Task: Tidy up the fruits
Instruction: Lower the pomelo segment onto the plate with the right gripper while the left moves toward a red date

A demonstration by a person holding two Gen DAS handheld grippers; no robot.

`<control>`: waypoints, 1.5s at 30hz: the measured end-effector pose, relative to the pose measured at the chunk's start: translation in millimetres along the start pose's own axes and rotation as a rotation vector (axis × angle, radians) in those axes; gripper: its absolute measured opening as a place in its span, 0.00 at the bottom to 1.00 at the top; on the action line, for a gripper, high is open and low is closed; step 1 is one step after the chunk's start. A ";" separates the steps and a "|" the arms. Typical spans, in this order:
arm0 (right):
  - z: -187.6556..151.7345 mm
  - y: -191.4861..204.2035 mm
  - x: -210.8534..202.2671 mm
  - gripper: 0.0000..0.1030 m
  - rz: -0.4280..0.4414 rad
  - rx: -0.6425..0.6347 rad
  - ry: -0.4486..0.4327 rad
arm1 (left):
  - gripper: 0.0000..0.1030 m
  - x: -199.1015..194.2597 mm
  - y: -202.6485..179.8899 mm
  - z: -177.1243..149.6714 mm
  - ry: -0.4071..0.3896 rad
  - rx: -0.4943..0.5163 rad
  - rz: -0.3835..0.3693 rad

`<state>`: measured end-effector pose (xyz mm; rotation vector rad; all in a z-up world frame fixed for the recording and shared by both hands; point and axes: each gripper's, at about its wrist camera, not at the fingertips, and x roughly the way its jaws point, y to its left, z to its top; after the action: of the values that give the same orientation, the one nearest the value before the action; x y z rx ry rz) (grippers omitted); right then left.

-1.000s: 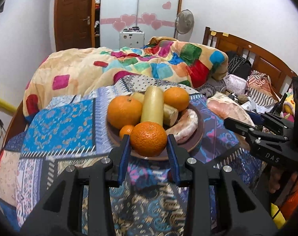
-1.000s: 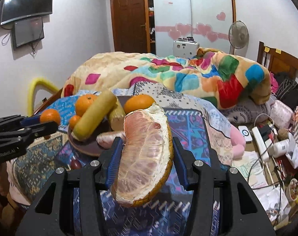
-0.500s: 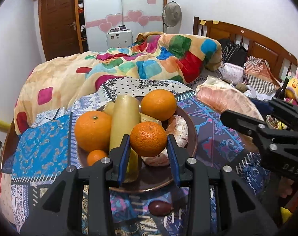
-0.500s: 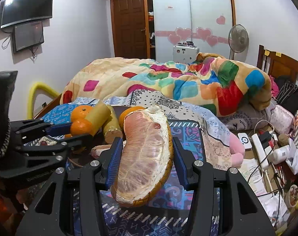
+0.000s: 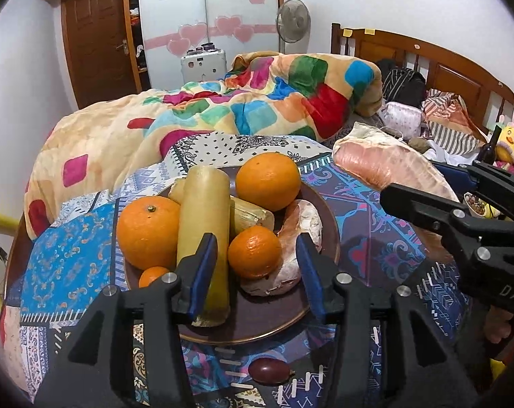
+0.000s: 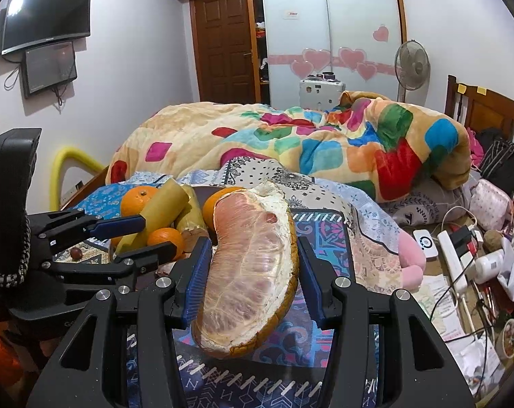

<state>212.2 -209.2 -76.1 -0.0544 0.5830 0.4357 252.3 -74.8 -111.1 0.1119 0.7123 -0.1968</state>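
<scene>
While our left gripper [image 5: 257, 265] hangs over the near side of the brown plate [image 5: 253, 326], its blue pads [image 5: 202, 265] stand spread apart, with a small orange [image 5: 255, 251] lying on the plate between them and a visible gap on either side, so we grip nothing there. On the plate, seen from the left wrist, a large orange [image 5: 148, 231] sits at nine o'clock, another orange [image 5: 268, 180] at one o'clock, a yellow cylinder [image 5: 204, 224] lies lengthwise through the middle, and a peeled pomelo piece [image 5: 297, 248] curves along the three o'clock edge; a tiny orange [image 5: 151, 275] peeks out at eight o'clock. A dark red fruit [image 5: 268, 369] rests on the patterned cloth [image 5: 63, 265] just at six o'clock of the plate. Our right gripper [image 6: 253, 278] has its pads closed against a big pomelo wedge [image 6: 250, 272], held above the cloth at three o'clock of the plate.
</scene>
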 end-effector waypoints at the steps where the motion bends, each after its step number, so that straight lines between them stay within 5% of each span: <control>1: 0.3 0.5 0.0 0.45 0.001 -0.002 0.000 | 0.47 -1.8 1.4 -0.3 -0.003 -0.005 -0.005; 10: 10.0 7.6 6.5 0.45 0.017 -0.011 -0.013 | 0.47 -34.5 36.0 -6.1 -0.053 -0.091 -0.022; 25: 30.8 33.4 50.0 0.45 0.045 -0.026 -0.001 | 0.47 -42.7 116.5 -31.8 -0.034 -0.187 0.065; 45: 27.3 40.5 69.5 0.48 0.016 -0.045 0.086 | 0.47 -43.4 125.7 -42.6 -0.028 -0.203 0.053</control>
<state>261.5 -141.2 -88.2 -0.1117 0.6589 0.4639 220.4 61.2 -110.1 -0.0658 0.6964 -0.0740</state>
